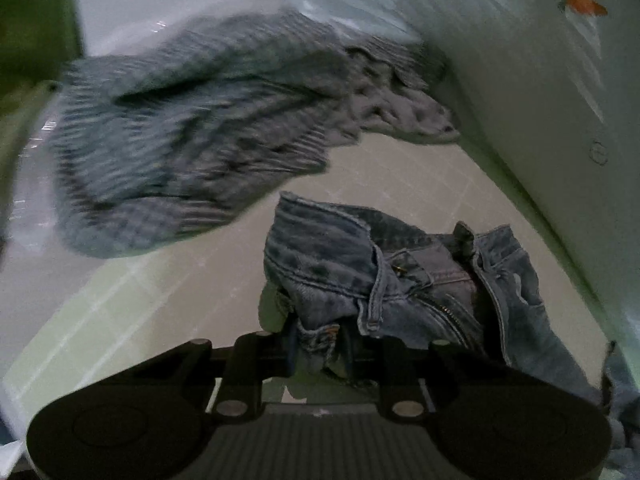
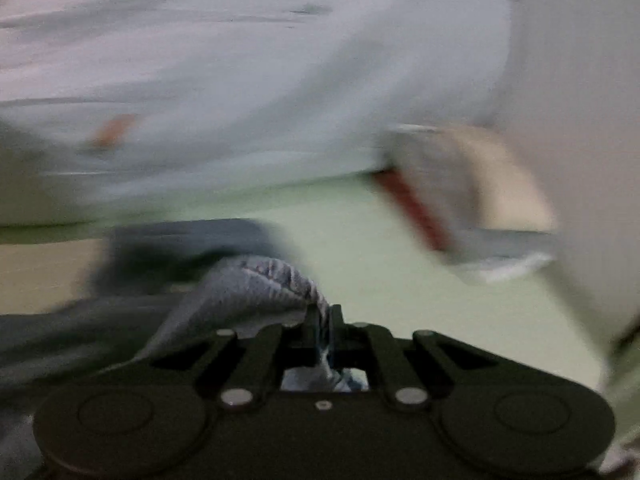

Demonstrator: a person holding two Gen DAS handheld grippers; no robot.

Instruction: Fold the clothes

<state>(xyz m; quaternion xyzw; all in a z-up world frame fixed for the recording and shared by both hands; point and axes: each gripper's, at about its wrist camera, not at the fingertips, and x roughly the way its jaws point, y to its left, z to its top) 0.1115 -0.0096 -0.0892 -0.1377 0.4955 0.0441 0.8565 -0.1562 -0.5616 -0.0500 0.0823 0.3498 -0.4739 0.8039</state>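
In the left wrist view my left gripper is shut on the waistband of a pair of blue jeans, near the open zip. The jeans hang bunched to the right of the fingers, above the floor. In the right wrist view my right gripper is shut on a fold of the same faded denim, which trails off to the left. That view is heavily blurred by motion.
A striped grey-blue garment and a grey knitted cloth lie on the pale tiled floor beyond the jeans. A white wall with an orange sticker stands on the right. A blurred box with a red stripe shows in the right wrist view.
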